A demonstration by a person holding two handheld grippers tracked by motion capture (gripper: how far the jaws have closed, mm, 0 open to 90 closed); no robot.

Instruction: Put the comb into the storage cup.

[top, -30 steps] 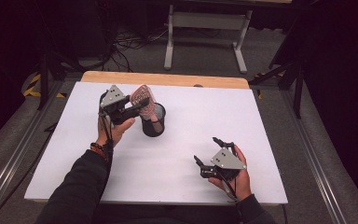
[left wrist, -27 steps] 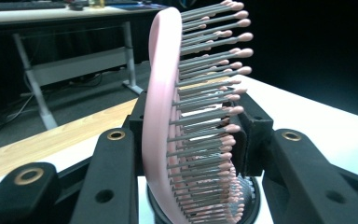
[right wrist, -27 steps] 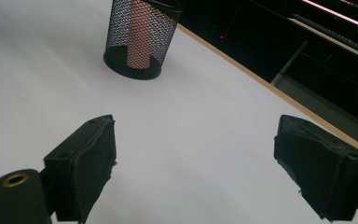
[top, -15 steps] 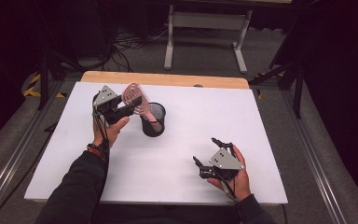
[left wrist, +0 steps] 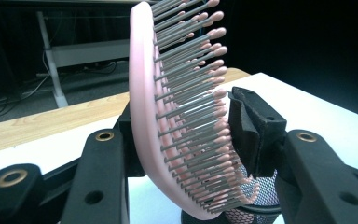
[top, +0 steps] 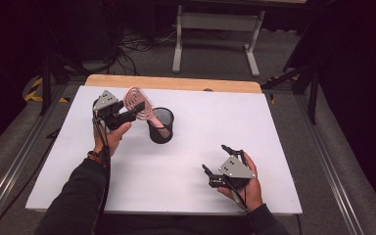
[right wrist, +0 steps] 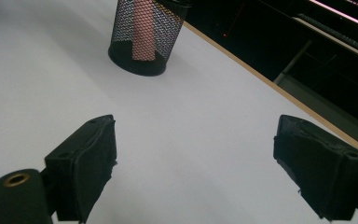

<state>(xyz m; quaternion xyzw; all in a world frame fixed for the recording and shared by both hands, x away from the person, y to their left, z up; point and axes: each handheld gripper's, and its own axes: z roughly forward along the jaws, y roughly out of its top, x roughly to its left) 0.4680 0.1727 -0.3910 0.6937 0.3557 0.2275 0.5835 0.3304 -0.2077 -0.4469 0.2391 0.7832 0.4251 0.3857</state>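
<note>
We find the pink hairbrush point(left wrist: 177, 116) standing handle-down in the black mesh cup point(top: 160, 125), its head between the left gripper point(top: 127, 113) jaws, which have just been opening. The right gripper point(top: 220, 164) rests wide open, empty, on the white table point(top: 274, 127).

Pink hairbrush point(left wrist: 168, 116) stands upright between the left gripper's point(left wrist: 186, 140) black jaws, bristles facing the right-hand pad, jaws just been opening. Black mesh cup point(left wrist: 256, 205) below it; white table point(left wrist: 326, 107), wooden edge behind.
</note>
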